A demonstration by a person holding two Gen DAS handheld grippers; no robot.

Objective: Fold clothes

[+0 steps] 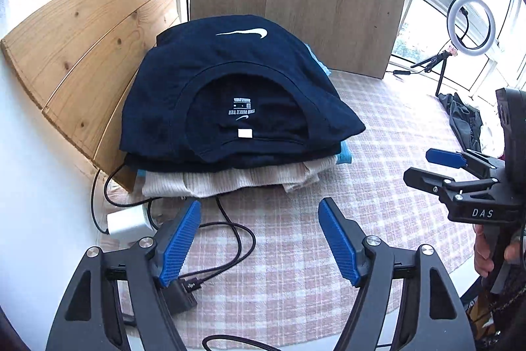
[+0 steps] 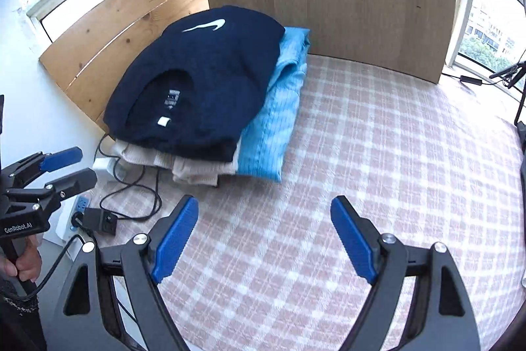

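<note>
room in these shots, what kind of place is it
Probably a home room set up for filming by big windows: a pink checked blanket as the work surface, a stack of folded clothes, and a ring light on a small tripod.

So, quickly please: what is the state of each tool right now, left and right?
Left tool: open, holding nothing; it hangs over the plaid cloth.
Right tool: open, holding nothing.

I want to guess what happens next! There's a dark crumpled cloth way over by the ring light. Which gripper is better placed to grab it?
Probably the right gripper. In the left wrist view it sits on the same side as the crumpled dark cloth. The left gripper, open too, faces the folded pile.
</note>
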